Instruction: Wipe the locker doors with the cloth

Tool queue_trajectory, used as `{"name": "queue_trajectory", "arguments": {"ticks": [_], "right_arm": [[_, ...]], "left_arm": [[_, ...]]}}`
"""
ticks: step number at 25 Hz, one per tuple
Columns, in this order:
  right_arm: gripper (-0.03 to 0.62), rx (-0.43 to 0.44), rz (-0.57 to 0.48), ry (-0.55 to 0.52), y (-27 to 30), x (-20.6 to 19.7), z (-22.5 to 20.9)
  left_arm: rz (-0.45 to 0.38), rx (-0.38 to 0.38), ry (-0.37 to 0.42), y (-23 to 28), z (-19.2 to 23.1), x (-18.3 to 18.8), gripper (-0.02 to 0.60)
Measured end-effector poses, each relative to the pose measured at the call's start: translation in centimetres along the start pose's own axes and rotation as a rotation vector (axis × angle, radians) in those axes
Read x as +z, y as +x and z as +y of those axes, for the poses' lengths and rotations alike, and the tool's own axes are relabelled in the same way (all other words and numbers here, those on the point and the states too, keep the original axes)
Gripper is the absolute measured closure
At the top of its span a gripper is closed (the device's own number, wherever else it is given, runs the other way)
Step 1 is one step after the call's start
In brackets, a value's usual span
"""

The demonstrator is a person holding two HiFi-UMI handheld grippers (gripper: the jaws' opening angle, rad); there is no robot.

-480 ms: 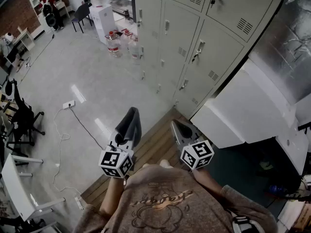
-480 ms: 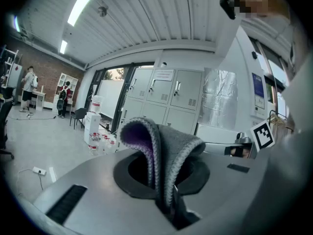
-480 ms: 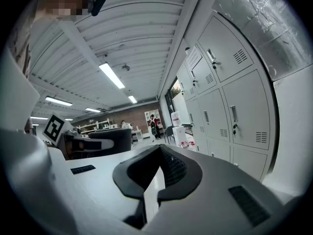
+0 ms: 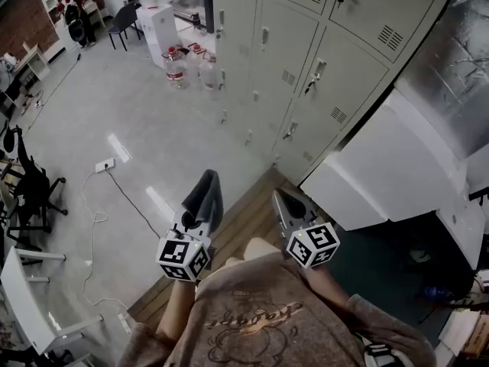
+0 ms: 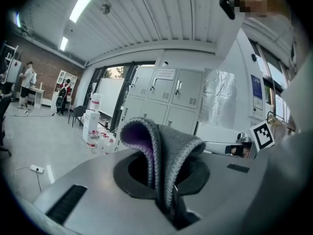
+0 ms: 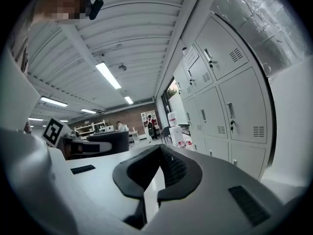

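In the head view, the cloth [image 4: 205,196] is seen clamped in the left gripper [image 4: 195,219], folded and standing up at 12 o'clock from its cube [image 4: 183,258]. The right gripper [image 4: 284,203] is held just beside it at 3 o'clock. The lockers [image 4: 306,21] lie well apart, from 12 to 2 o'clock, so wiping is judged not yet begun. In the left gripper view, the jaws are shown closed on the cloth's lower fold, with the loop bulging out ahead. In the right gripper view, the jaws are drawn almost together with nothing between them. For a good wipe, the loop should be pressed flat against the lockers, and the handles [image 4: 315,73] should be skirted so that the cloth is not snagged.
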State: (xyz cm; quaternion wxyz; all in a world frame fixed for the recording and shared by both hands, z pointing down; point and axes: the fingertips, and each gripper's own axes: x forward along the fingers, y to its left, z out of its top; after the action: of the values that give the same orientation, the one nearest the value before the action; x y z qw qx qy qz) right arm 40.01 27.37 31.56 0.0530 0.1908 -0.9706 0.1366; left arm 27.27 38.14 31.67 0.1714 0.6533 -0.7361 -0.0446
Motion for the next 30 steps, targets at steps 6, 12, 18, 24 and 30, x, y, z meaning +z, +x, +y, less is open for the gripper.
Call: {"name": "queue_trajectory", "arguments": {"ticks": [6, 12, 18, 24, 30], "right_arm": [[0.597, 0.011, -0.014, 0.006, 1.2, -1.1, 0.3], [0.597, 0.025, -0.047, -0.008, 5.0, -2.9, -1.5], [0.597, 0.015, -0.068, -0.003, 11.2, -3.9, -6.2], [0.597, 0.041, -0.066, -0.021, 18.1, -1.5, -10.5], [0.597, 0.082, -0.052, -0.021, 25.0, 1.0, -14.3]], "left_arm": [[0.006, -0.014, 0.006, 0.7, 1.1, -0.9, 0.541], [-0.016, -0.038, -0.013, 3.4, 3.6, -2.9, 0.541], [-0.029, -0.046, 0.032, 9.8, 7.1, -3.1, 0.541], [-0.048, -0.034, 0.034, 17.9, 10.8, -0.2, 0.541], [-0.057, -0.014, 0.025, 25.1, 14.0, 2.8, 0.541]]}}
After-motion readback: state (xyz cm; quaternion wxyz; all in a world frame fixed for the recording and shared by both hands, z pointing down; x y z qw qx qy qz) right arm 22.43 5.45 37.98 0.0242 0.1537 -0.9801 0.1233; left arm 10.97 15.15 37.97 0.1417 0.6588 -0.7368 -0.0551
